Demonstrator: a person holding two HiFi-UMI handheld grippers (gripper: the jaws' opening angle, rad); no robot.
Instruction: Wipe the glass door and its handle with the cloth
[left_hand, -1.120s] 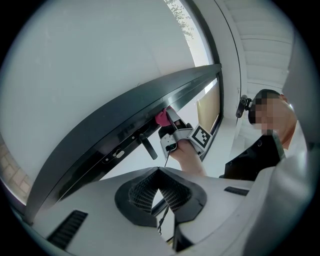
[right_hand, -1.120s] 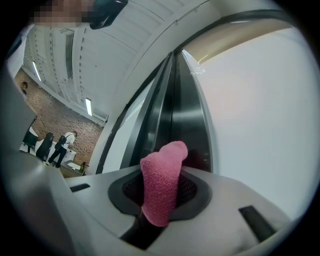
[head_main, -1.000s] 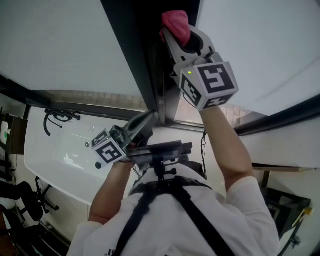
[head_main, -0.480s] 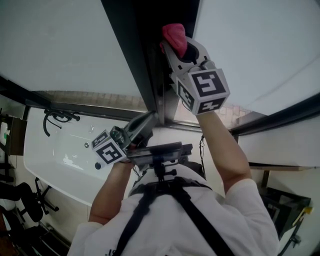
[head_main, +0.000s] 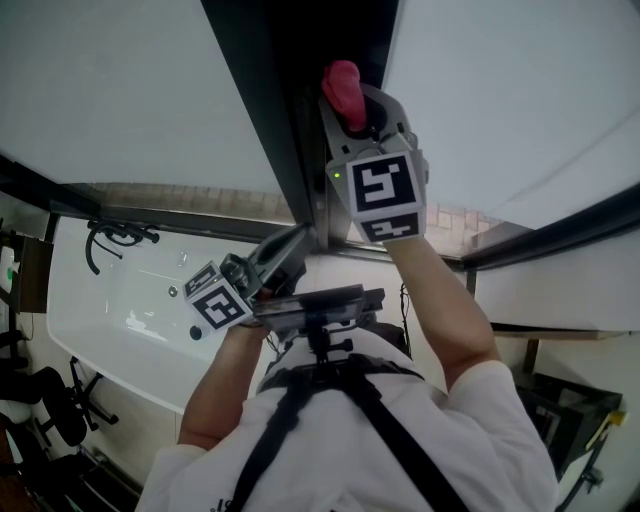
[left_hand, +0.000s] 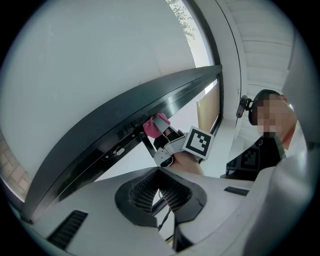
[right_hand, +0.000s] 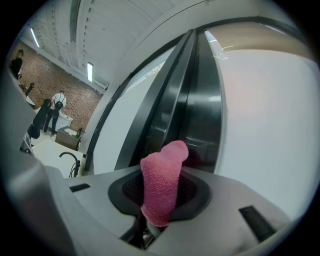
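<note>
Our pink cloth (head_main: 340, 82), pinched lengthwise in our right gripper (head_main: 353, 106), points up at the glass door's dark frame edge (head_main: 290, 130), while our farther left gripper (head_main: 298, 240) hangs lower, jaws together and empty.

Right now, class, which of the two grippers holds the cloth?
The right gripper, raised at the door frame, with the pink cloth clamped in its jaws. The left gripper sits lower, shut on nothing.
</note>
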